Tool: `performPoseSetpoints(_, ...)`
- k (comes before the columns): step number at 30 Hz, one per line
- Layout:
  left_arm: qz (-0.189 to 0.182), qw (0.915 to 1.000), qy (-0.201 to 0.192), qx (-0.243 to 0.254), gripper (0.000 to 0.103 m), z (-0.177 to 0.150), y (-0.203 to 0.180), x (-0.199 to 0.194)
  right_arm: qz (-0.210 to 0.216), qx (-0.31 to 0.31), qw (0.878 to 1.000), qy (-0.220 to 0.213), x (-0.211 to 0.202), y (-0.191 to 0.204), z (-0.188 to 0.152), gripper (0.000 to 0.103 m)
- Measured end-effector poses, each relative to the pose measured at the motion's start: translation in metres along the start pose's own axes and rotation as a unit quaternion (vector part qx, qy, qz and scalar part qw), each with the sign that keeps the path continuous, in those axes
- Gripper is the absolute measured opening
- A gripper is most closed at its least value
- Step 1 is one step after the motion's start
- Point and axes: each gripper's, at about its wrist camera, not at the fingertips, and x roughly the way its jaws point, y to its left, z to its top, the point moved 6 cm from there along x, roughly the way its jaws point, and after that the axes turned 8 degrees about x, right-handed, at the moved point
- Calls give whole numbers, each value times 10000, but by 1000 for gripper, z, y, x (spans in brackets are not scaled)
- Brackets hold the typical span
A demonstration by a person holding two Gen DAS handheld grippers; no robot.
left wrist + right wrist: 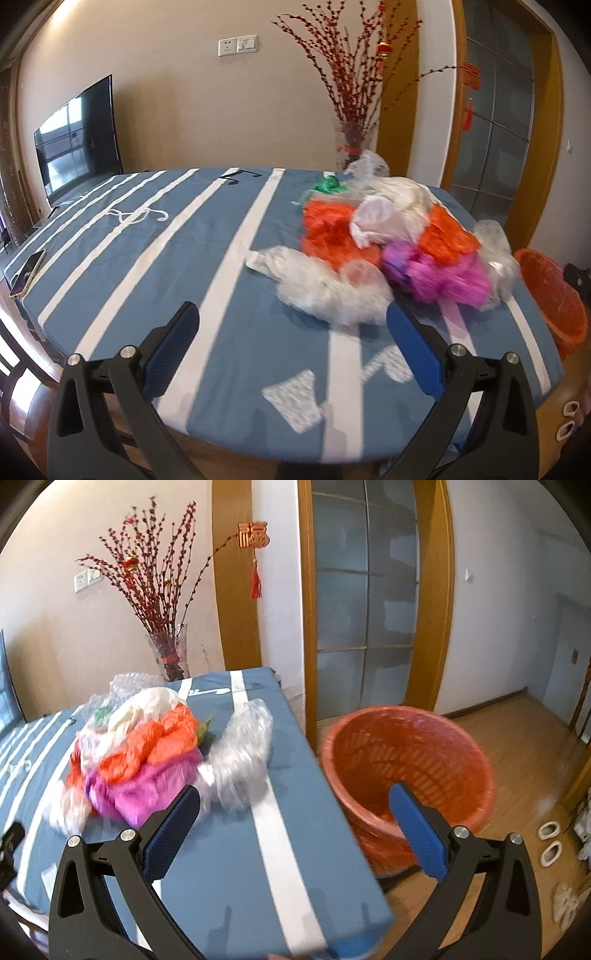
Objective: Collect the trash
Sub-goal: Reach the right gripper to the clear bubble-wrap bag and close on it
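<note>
A heap of crumpled plastic bags lies on the blue striped tablecloth (pixel 229 332): orange bags (pixel 328 232), a magenta bag (pixel 439 275), white bags (pixel 388 214) and clear film (pixel 325 291). My left gripper (pixel 291 317) is open just short of the clear film, nothing between its blue pads. In the right wrist view the same heap shows, with the magenta bag (pixel 147 790), an orange bag (pixel 155 738) and clear bubble wrap (pixel 243 746). My right gripper (pixel 295 797) is open over the table's right edge, between the heap and the orange basket (pixel 406 768) on the floor.
A glass vase of red branches (pixel 354 144) stands behind the table. A phone (pixel 27 273) lies at the table's left edge and a TV (pixel 79 140) stands beyond. Slippers (pixel 550 842) lie on the wooden floor near the basket (pixel 554 299). A glass door (pixel 365 602) is behind.
</note>
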Motion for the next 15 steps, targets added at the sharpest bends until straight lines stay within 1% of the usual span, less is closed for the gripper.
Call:
performPoseSetpoints(5, -9, 9999, 79, -101, 99, 7, 11, 16, 142, 223, 9984, 502, 48, 12, 7, 77)
performPoseSetpoints(7, -32, 9999, 94, -140, 99, 9, 14, 22, 198, 300, 9968, 709, 66, 17, 6, 71)
performPoseSetpoints(10, -64, 9998, 119, -160, 99, 11, 16, 30, 249, 291, 9953, 890, 85, 28, 5, 65)
performPoseSetpoints(13, -113, 9997, 134, -154, 99, 14, 16, 36, 278, 266, 9940, 1028, 97, 37, 1, 62)
performPoseSetpoints(14, -125, 9997, 134, -148, 99, 15, 16, 38, 280, 255, 9934, 1079, 100, 37, -1, 60)
performPoseSetpoints(15, -140, 9997, 135, -142, 96, 16, 15, 39, 297, 243, 9926, 1150, 103, 39, -3, 58)
